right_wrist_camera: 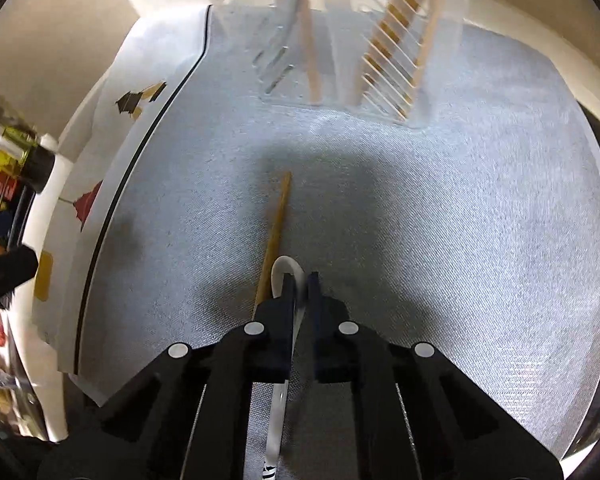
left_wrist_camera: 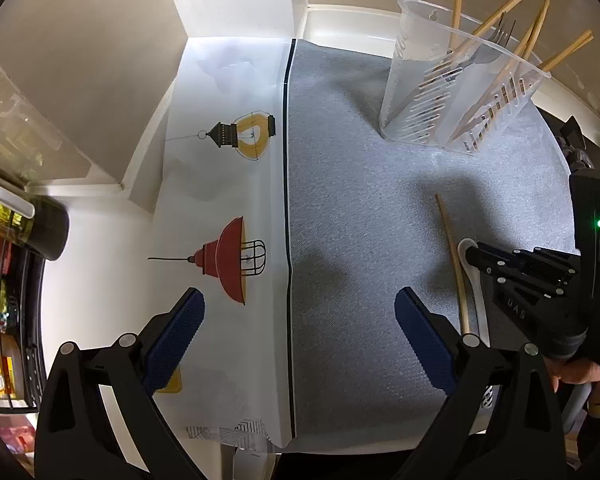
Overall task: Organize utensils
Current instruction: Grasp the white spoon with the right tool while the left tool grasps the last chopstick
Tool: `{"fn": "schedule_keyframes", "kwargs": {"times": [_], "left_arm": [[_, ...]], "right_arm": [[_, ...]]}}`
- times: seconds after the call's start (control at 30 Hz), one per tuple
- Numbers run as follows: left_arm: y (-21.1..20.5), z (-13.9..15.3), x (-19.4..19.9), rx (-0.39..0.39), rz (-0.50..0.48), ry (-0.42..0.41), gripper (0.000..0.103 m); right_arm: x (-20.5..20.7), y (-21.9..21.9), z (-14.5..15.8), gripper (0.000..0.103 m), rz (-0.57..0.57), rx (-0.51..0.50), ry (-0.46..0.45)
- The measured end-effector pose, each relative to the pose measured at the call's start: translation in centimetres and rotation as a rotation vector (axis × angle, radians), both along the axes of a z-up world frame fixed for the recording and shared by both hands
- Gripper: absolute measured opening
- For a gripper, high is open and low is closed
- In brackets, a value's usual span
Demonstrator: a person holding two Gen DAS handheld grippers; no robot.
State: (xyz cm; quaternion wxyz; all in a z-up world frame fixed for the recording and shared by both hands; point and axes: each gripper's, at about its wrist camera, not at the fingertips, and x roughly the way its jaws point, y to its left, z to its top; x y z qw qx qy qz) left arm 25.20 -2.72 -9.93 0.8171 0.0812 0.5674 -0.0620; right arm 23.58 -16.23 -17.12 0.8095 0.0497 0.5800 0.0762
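Most of the job looks done: the clear slotted holder (left_wrist_camera: 456, 84) at the far side of the grey mat (left_wrist_camera: 360, 208) already stands full of chopsticks and a fork. Your right tool (right_wrist_camera: 300, 280) is closed on the white spoon (right_wrist_camera: 286, 270), low over the mat, with one loose chopstick (right_wrist_camera: 276, 232) just beside it. Your left tool (left_wrist_camera: 300, 320) hangs open and empty, so judging by this, only those two pieces remain.
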Motion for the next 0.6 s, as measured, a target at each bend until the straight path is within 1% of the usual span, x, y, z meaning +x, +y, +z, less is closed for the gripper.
{"fn": "schedule_keyframes", "kwargs": {"times": [0.07, 0.1, 0.23, 0.33, 0.4, 0.43, 0.5, 0.53, 0.57, 0.6], "left_arm": [[-0.3, -0.1, 0.1, 0.0, -0.008, 0.0, 0.093], [-0.6, -0.1, 0.3, -0.002, -0.014, 0.001, 0.093], [-2.3, -0.2, 0.9, -0.014, -0.047, -0.002, 0.093], [-4.4, -0.4, 1.7, -0.034, -0.091, 0.002, 0.092], [-6.3, -1.0, 2.5, -0.07, -0.13, 0.034, 0.085], [-6.9, -1.2, 2.7, -0.078, -0.138, 0.045, 0.084], [-8.8, -2.2, 3.4, -0.101, -0.166, 0.078, 0.071], [-9.8, -2.9, 3.8, -0.102, -0.177, 0.101, 0.069], [-10.5, -3.5, 4.0, -0.103, -0.182, 0.123, 0.063], [-11.3, -4.5, 4.5, -0.098, -0.184, 0.162, 0.053]], "right_arm": [[-0.1, -0.4, 0.2, 0.006, -0.035, -0.002, 0.007], [-0.3, -0.9, 0.5, 0.006, -0.063, -0.011, -0.003], [-0.9, -4.1, 1.9, 0.006, -0.154, -0.029, -0.031], [-1.7, -6.4, 2.4, 0.006, -0.207, -0.04, -0.036], [-2.3, -7.7, 2.5, 0.006, -0.239, -0.045, -0.036], [-2.4, -8.2, 2.5, 0.006, -0.25, -0.048, -0.035], [-2.6, -8.9, 2.4, 0.006, -0.271, -0.051, -0.032], [-2.7, -9.2, 2.3, 0.006, -0.28, -0.051, -0.031], [-2.9, -9.4, 2.3, 0.006, -0.283, -0.048, -0.031], [-3.0, -9.6, 2.3, 0.006, -0.285, -0.046, -0.029]]}}
